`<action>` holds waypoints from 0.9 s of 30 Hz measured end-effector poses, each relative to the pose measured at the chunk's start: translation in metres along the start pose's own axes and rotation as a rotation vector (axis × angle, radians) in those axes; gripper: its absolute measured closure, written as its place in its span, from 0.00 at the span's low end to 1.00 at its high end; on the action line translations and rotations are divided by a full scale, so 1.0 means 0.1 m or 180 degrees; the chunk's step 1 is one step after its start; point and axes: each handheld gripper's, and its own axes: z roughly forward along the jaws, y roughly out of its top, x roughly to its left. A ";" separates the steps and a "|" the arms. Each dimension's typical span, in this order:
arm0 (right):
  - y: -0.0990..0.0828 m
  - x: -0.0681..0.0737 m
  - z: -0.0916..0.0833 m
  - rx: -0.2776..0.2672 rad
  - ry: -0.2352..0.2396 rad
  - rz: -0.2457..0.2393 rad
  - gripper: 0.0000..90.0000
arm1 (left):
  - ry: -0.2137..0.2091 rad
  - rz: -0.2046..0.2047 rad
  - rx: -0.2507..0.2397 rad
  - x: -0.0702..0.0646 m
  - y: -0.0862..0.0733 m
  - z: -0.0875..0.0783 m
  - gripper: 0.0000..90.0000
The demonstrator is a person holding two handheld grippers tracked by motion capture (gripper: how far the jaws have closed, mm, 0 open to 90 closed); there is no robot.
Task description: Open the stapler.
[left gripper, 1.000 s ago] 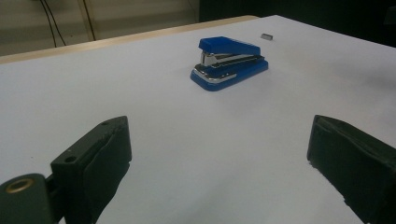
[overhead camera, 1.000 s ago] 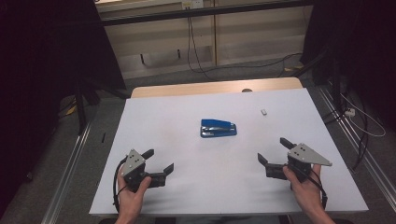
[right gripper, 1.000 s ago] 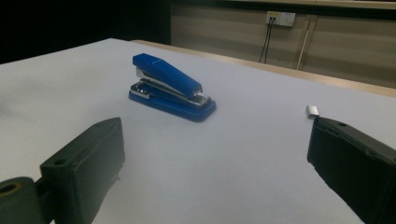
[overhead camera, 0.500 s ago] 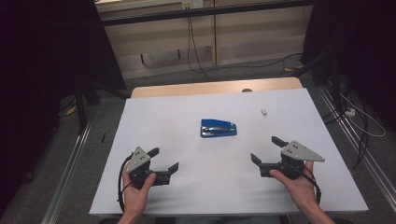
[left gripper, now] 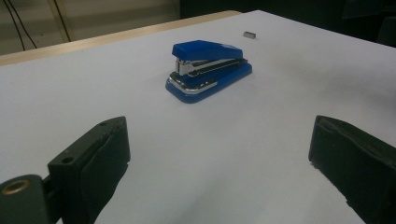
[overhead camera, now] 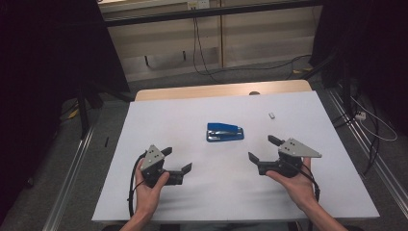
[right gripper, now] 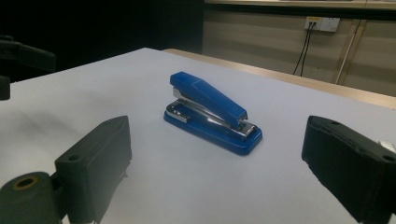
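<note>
**Both grippers wide, lined up on the stapler**

I have the blue stapler [overhead camera: 224, 132] as my landmark: it lies flat near the middle of the white table [overhead camera: 192, 110], closed, untouched, long side running across. Nothing holds it.

My left gripper [overhead camera: 176, 160] sits nearer to me than the stapler and off to its left, well apart from it, jaws spread wide, nothing between them. In the left gripper view the stapler [left gripper: 208, 69] sits up ahead between the two black jaws, metal nose end toward that camera, so I read this one as aimed at it on purpose.

My right gripper [overhead camera: 262, 148] is nearer to me than the stapler too, off to its right, a bit closer than the left one, jaws also fully apart and empty. Its view frames the stapler [right gripper: 211, 112] centred in the gap, hinge end to the right.

Both hands rest low near the table, mirrored on either side, which looks like a ready pose for a two-handed approach, one to steady the base, one for the top. That's my guess.

A small grey bit [overhead camera: 272, 115] lies beyond the stapler to its right, possibly a strip of staples, too small to tell.
</note>
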 end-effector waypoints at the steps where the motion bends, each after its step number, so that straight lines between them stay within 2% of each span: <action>1: 0.00 0.00 0.02 -0.0002 0.0005 0.0006 0.09 | -0.0014 0.0014 0.0006 0.00 0.01 0.02 0.06; 5: 0.01 0.01 0.10 0.0017 0.0055 0.0046 0.11 | -0.0048 0.0011 -0.0005 0.00 0.06 0.08 0.06; 13: 0.10 0.03 0.24 -0.0004 0.0163 0.0009 0.19 | -0.0069 0.0043 -0.0004 0.01 0.15 0.20 0.06; 20: 0.09 0.05 0.40 0.0012 0.0234 0.0040 0.30 | -0.0097 0.0049 0.0033 0.04 0.20 0.32 0.06; 27: 0.14 0.05 0.52 0.0011 0.0277 0.0075 0.39 | -0.0129 0.0091 -0.0018 0.06 0.27 0.45 0.06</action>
